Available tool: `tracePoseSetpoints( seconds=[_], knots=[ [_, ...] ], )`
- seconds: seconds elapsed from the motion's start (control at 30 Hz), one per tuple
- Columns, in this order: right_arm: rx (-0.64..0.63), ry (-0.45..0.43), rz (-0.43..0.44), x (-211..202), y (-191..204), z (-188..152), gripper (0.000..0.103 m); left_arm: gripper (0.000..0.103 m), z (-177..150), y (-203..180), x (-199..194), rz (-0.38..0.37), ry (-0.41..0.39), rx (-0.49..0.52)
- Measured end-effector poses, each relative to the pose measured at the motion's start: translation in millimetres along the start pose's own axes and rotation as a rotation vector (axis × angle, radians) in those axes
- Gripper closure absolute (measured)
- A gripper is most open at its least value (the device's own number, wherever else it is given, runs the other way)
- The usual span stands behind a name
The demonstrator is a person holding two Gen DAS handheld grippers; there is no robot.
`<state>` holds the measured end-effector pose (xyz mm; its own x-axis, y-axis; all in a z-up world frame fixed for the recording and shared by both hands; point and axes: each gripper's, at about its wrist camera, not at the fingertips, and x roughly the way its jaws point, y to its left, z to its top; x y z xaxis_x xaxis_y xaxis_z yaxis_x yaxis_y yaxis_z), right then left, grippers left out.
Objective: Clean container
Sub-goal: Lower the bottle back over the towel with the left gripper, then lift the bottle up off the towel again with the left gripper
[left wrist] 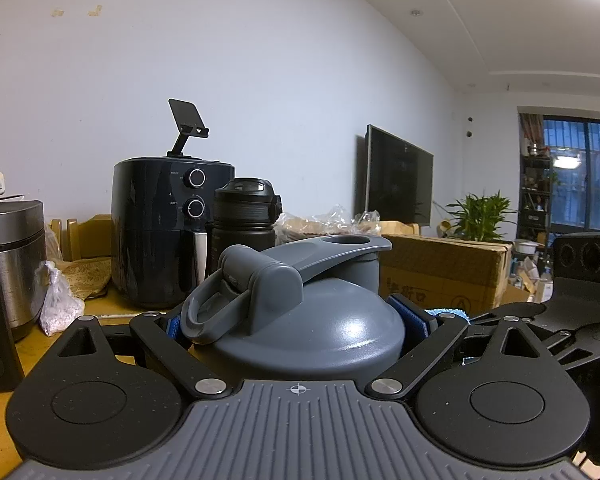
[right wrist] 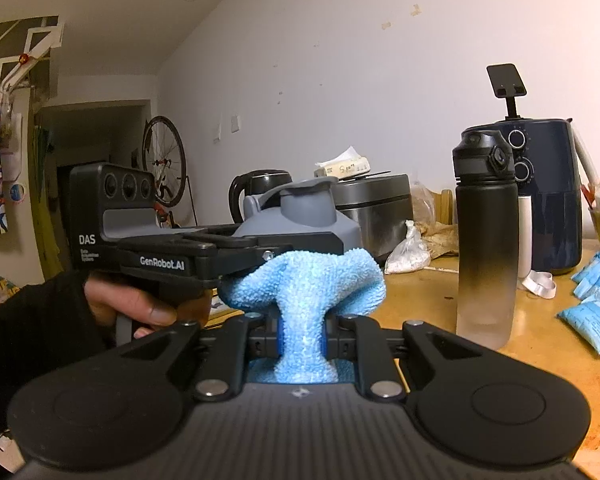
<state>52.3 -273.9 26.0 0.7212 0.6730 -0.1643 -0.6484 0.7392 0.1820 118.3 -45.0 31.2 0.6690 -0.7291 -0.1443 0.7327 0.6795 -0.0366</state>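
My left gripper (left wrist: 296,324) is shut on a grey container (left wrist: 300,320) with a domed lid, a flip cap and a carry loop; its blue pads (left wrist: 410,318) press the sides just under the lid. In the right wrist view the same container (right wrist: 300,216) sits in the left gripper (right wrist: 236,248) ahead of me. My right gripper (right wrist: 302,340) is shut on a light blue cloth (right wrist: 304,280), which bunches up against the container's side below the left gripper. The container's body is hidden.
A black gradient bottle (right wrist: 486,240) stands on the wooden table (right wrist: 420,292) to the right. Behind are a dark air fryer (left wrist: 168,232), a steel cooker (right wrist: 376,212), a kettle (right wrist: 260,186), blue packets (right wrist: 596,296) and a cardboard box (left wrist: 444,276).
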Motion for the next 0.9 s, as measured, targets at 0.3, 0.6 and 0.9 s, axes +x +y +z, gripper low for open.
tracePoseSetpoints(
  seconds=[0.3,0.6,0.9],
  knots=[
    [-0.002,0.004,0.002,2,-2,-1,0.092,0.008,1,0,0,0.0,-0.001,-0.001],
    [-0.002,0.015,0.006,3,-3,-2,0.092,0.008,3,1,1,0.0,0.001,-0.003],
    [-0.023,0.09,-0.005,13,-3,-12,0.093,0.008,4,2,1,0.001,0.003,-0.004]
  ],
)
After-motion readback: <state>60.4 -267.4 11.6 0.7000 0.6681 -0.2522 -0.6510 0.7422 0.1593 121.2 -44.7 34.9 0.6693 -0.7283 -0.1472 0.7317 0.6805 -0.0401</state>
